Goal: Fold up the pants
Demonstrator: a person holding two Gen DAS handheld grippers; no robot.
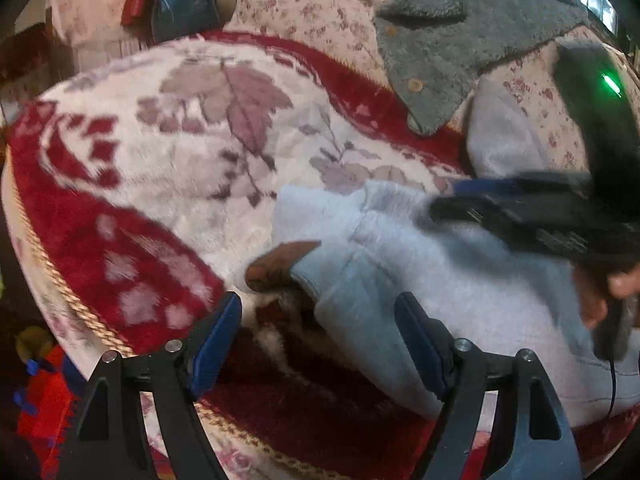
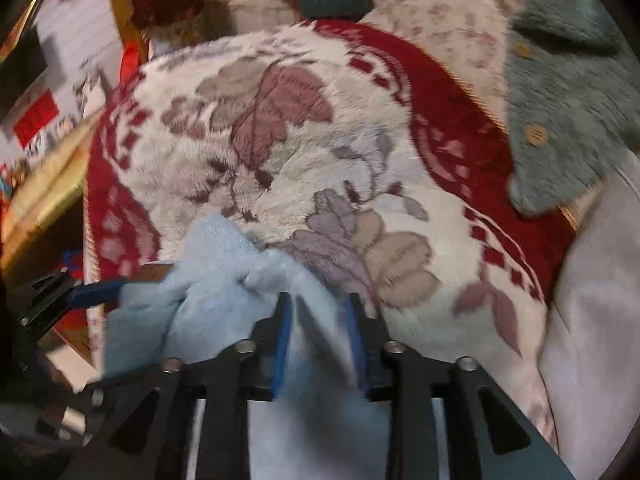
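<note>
one pair of pale blue pants (image 2: 224, 312) on one floral blanket (image 1: 192, 128); right gripper (image 2: 318, 312) clamps it, left gripper (image 1: 318, 320) gapes.

Bed cover: a fluffy red and white blanket (image 1: 168, 152) with big leaf pictures.
On the blanket: light blue pants (image 1: 460, 292), bunched up near its front edge.
Past the blanket's far edge: a fuzzy grey coat (image 1: 452, 44) with buttons.
</note>
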